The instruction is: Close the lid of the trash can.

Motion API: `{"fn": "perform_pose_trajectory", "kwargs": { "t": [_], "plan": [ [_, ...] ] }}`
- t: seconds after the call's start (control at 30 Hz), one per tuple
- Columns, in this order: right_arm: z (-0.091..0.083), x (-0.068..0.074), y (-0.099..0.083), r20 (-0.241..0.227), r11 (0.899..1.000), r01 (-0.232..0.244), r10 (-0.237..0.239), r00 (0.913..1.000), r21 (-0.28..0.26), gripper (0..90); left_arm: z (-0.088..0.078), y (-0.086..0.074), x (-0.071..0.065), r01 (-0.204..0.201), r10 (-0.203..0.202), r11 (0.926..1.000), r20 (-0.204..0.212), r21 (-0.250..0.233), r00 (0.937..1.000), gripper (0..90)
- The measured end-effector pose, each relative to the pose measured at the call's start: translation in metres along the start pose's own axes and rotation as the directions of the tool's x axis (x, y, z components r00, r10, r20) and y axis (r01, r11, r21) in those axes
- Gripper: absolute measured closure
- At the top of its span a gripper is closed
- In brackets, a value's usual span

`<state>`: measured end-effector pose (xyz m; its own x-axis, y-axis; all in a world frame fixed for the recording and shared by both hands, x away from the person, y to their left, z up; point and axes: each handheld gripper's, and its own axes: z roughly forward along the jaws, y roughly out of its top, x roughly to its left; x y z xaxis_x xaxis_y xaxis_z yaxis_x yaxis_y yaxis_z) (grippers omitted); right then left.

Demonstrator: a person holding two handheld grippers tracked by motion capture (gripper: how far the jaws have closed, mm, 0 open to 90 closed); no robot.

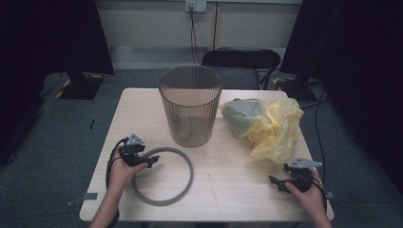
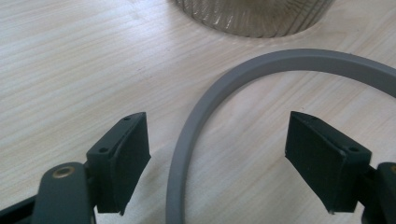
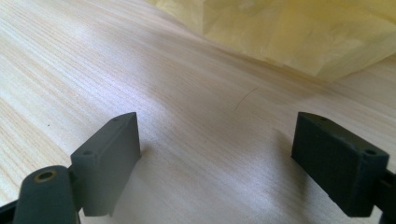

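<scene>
The grey ring [image 2: 196, 130] lies flat on the worktop [image 1: 228, 185], straddled by the spread left hand-held gripper [image 2: 217, 158]. The right hand-held gripper [image 3: 217, 158] is spread, empty. If closed carelessly, the thin ring could be skidded away.

Both hands low at the near edge, each with a gripper.
The left gripper [image 1: 151, 160] and the right gripper [image 1: 274, 183] hold their jaws wide apart, gripping nothing.
</scene>
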<state>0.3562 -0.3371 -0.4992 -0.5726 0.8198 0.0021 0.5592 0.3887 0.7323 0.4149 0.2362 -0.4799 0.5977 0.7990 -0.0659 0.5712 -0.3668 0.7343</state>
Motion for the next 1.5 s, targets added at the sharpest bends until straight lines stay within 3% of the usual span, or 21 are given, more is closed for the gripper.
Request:
{"fn": "perform_pose_trajectory", "kwargs": {
  "t": [0.53, 0.6, 0.73, 0.83, 0.97, 1.07, 1.5],
  "plan": [
    [0.000, 0.000, 0.000, 0.000, 1.000, 0.002, -0.002, 1.0000, 0.000, 14.5, 0.007, -0.009, 0.001, -0.041, 0.041, 0.9974, -0.009, 0.060, 0.9991, 23.2],
    [0.000, 0.000, 0.000, 0.000, 1.000, 0.002, -0.002, 1.0000, 0.000, 14.5, 0.008, -0.010, 0.001, -0.033, 0.033, 0.9977, -0.007, 0.059, 0.9994, 23.2],
    [0.000, 0.001, 0.000, -0.001, 1.000, 0.003, -0.003, 1.0000, 0.000, 14.5, 0.008, -0.011, 0.000, -0.043, 0.043, 0.9976, -0.008, 0.055, 0.9990, 23.0],
    [0.000, 0.001, 0.000, 0.000, 1.000, 0.003, -0.003, 1.0000, -0.001, 14.5, 0.008, -0.011, 0.000, -0.072, 0.073, 0.9956, -0.015, 0.060, 0.9973, 23.9],
    [0.000, 0.001, 0.000, 0.001, 1.000, 0.002, -0.002, 1.0000, -0.001, 14.5, 0.007, -0.013, -0.001, -0.071, 0.072, 0.9963, -0.018, 0.049, 0.9973, 25.1],
    [-0.001, 0.001, -0.001, 0.002, 1.000, 0.002, -0.002, 1.0000, -0.001, 14.5, 0.005, -0.012, -0.004, -0.076, 0.076, 0.9956, -0.004, 0.054, 0.9971, 35.1],
    [-0.001, 0.001, -0.001, 0.004, 1.000, 0.002, -0.002, 1.0000, -0.002, 14.5, 0.002, -0.008, -0.011, -0.093, 0.091, 0.9918, 0.024, 0.088, 0.9956, 59.3]
  ]
}}
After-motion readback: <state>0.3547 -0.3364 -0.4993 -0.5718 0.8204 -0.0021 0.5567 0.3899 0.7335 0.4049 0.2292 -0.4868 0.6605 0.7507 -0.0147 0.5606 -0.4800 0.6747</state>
